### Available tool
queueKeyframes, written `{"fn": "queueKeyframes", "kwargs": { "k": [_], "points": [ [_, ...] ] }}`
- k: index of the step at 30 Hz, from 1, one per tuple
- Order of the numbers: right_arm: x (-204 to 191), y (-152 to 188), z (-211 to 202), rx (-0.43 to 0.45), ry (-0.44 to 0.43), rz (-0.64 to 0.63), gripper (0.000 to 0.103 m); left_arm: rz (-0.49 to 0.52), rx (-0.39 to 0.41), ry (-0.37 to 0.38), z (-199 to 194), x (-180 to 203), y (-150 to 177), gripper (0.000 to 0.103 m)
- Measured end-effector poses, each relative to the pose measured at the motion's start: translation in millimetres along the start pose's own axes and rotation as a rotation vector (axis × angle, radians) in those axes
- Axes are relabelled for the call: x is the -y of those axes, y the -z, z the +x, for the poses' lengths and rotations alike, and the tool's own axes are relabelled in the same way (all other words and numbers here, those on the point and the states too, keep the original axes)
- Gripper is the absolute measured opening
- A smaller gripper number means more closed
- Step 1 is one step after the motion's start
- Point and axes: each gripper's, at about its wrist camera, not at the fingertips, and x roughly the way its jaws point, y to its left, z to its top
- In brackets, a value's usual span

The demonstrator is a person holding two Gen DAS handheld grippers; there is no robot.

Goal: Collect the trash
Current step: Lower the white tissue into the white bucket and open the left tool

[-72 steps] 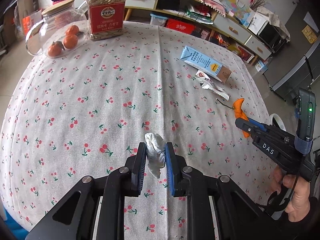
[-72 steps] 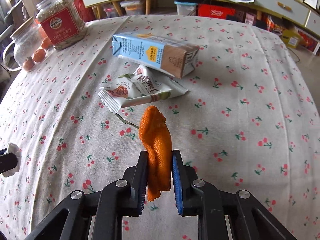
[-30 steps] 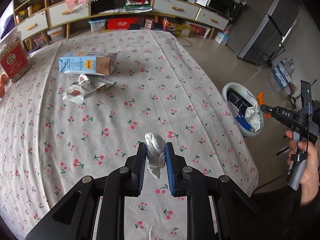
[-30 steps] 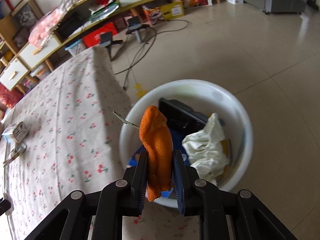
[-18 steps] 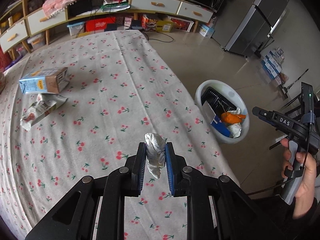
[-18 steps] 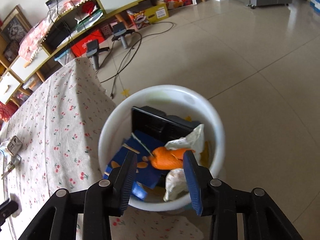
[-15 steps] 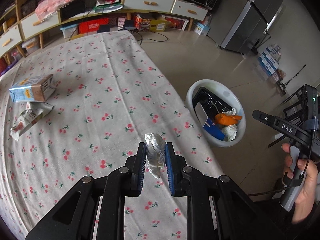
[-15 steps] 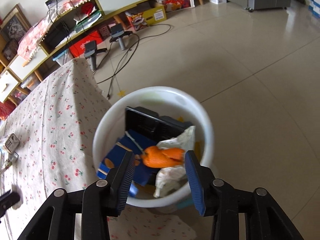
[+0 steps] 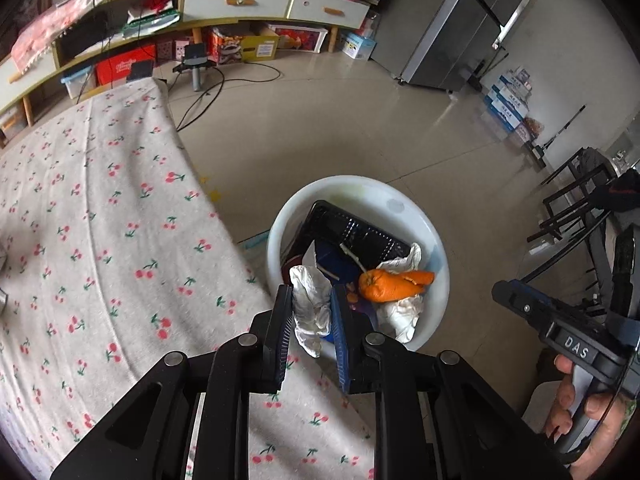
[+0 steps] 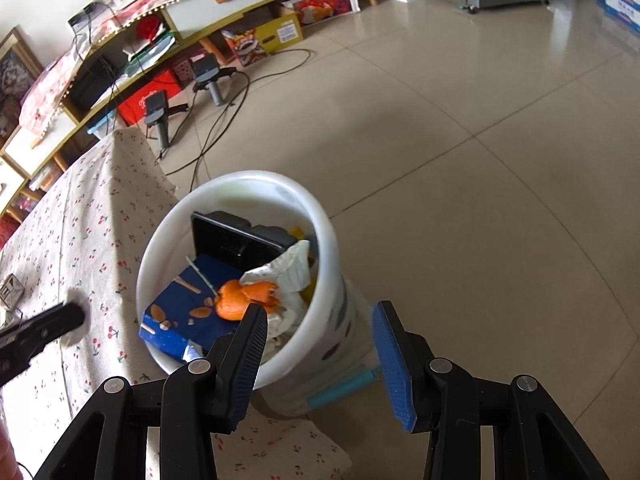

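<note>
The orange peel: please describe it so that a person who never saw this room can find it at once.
Beside the table with the cherry-print cloth a white bin stands on the tiled floor. The orange peel lies on top of the rubbish inside it, between a blue carton and crumpled white paper. It is the only bright orange thing there.

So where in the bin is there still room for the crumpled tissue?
Crowded: orange peel, white paper, blue box and black tray fill the white bin. Barest spot: the far inner wall behind the tray. Left gripper holds the crumpled tissue.
</note>
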Motion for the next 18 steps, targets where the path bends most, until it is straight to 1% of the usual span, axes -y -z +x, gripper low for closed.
{"fn": "queueKeyframes", "kwargs": {
  "k": [5,7,8,9,10,11,13,15,18],
  "points": [
    [7,-1,-2,0.002,-0.008,0.012,0.049,0.003,0.021,-0.017,18,5,-12,0.021],
    [8,-1,-3,0.004,-0.01,0.015,0.049,-0.003,0.029,-0.005,22,4,-15,0.022],
    [8,-2,-2,0.004,-0.011,0.015,0.049,0.003,0.033,0.004,24,4,-17,0.028],
    [8,-2,-2,0.004,-0.012,0.016,0.049,0.009,0.027,-0.007,27,3,-18,0.031],
    [7,-2,-2,0.004,-0.013,0.015,0.049,0.008,0.017,-0.026,30,2,-19,0.044],
    [7,-2,-2,0.002,-0.015,0.014,0.049,0.001,0.008,-0.036,32,1,-20,0.06],
    [4,-2,-1,0.0,-0.016,0.008,0.049,-0.017,0.014,-0.054,30,-3,-19,0.075],
    [2,-2,-1,0.0,-0.017,0.001,0.049,-0.025,0.019,-0.061,27,-7,-17,0.077],
    [0,-3,-1,0.003,-0.013,-0.004,0.049,-0.048,0.005,-0.067,23,-17,-15,0.079]
  ]
}}
